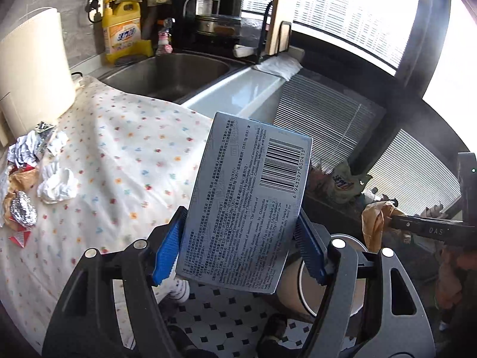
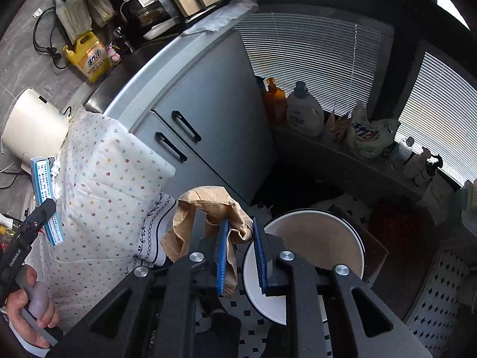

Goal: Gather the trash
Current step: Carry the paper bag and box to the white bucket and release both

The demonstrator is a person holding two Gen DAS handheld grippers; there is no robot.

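My left gripper [image 1: 240,238] is shut on a silver medicine box [image 1: 247,197] with a barcode and holds it in the air past the table's edge; the box also shows in the right wrist view [image 2: 47,200]. My right gripper [image 2: 241,232] is shut on a crumpled brown paper bag [image 2: 208,208] next to a white trash bin [image 2: 310,238] on the floor. The bag also shows in the left wrist view [image 1: 374,223], with the bin [image 1: 301,280] below the box. More trash [image 1: 32,179] lies on the floral tablecloth [image 1: 119,149]: crumpled white paper, foil, brown and red wrappers.
A cream appliance [image 1: 32,68] stands at the table's back left. A sink [image 1: 167,74] and a yellow detergent bottle [image 1: 122,29] are behind. Grey cabinets [image 2: 208,119], bottles on a low ledge [image 2: 304,110] and window blinds surround the tiled floor.
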